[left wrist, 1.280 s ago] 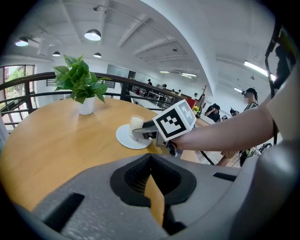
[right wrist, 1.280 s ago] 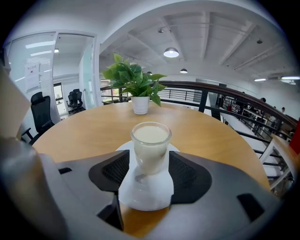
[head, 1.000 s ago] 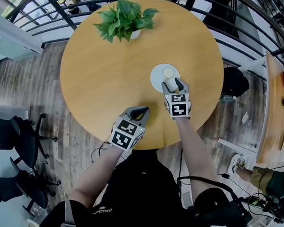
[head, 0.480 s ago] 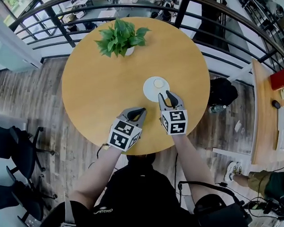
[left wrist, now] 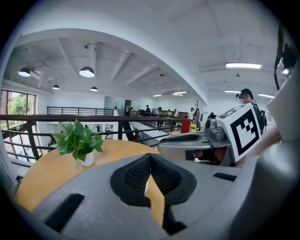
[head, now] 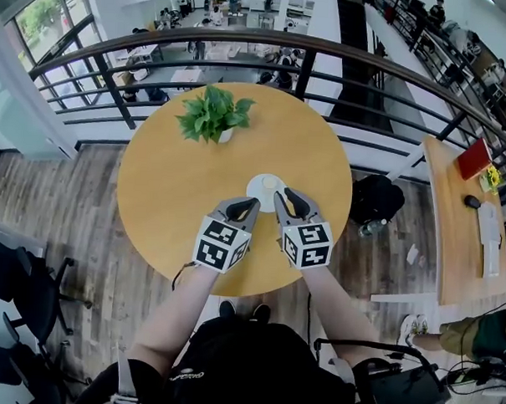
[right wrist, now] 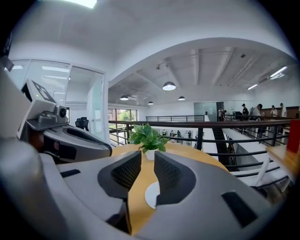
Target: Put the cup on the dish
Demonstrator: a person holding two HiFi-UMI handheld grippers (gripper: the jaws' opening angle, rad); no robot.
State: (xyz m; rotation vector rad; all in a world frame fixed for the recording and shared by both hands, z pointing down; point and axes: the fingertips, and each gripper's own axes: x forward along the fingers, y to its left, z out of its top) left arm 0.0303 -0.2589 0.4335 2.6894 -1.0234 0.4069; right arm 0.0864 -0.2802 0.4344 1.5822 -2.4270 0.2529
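A small cream cup [head: 270,183] stands on the white dish [head: 258,191] near the middle of the round wooden table [head: 179,177]. My right gripper [head: 285,193] is just short of the dish on the near side, off the cup. Its jaws are closing, with a narrow gap left and nothing between them. In the right gripper view that gap [right wrist: 147,157] shows only tabletop and part of the dish [right wrist: 150,196]. My left gripper [head: 251,204] sits beside it on the left, shut and holding nothing [left wrist: 150,157].
A potted green plant [head: 213,113] stands at the far side of the table. A black railing [head: 243,42] curves behind the table. A dark bag [head: 372,198] lies on the floor to the right, and office chairs [head: 15,287] stand to the left.
The right gripper has let go of the cup, drawn back from the dish toward me, and its jaws have narrowed. The cup stays on the dish. The head view has pulled back.
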